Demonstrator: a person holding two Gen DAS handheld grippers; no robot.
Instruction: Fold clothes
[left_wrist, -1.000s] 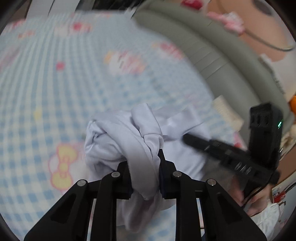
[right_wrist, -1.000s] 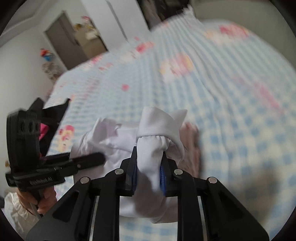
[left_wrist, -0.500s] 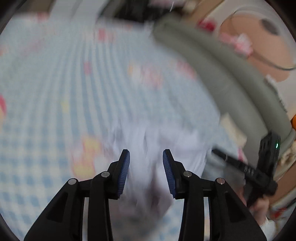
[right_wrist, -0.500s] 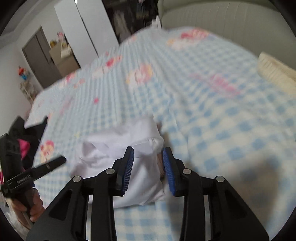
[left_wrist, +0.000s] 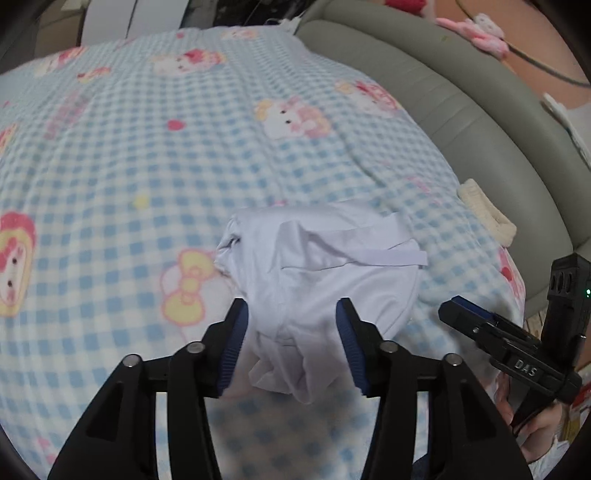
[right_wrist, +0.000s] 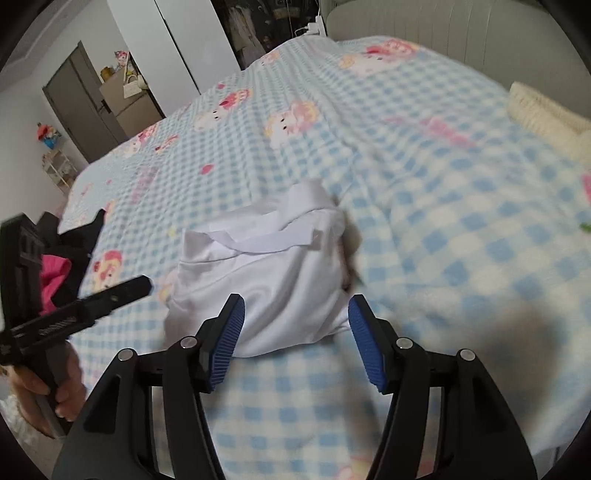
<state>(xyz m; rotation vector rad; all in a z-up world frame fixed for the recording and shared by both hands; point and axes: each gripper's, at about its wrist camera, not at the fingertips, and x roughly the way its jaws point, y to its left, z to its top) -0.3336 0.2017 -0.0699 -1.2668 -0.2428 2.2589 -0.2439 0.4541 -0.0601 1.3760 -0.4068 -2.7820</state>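
Both claws, L & R, opening, let go of white garment; it's now on blanket.

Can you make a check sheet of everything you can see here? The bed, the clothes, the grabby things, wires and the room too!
Surface: bed blanket, blue-and-white checks with cartoon prints.
Job's things: white garment, loosely bunched on the blanket, not neatly folded.
Clutter: cream knitted item at the blanket's edge.
Grippers: left gripper opening, pads not pressing the cloth lying between them; right gripper opening, garment edge between the pads, not gripped.
Cables: dark cable near the headboard.
Surroundings: white wardrobe, grey door.
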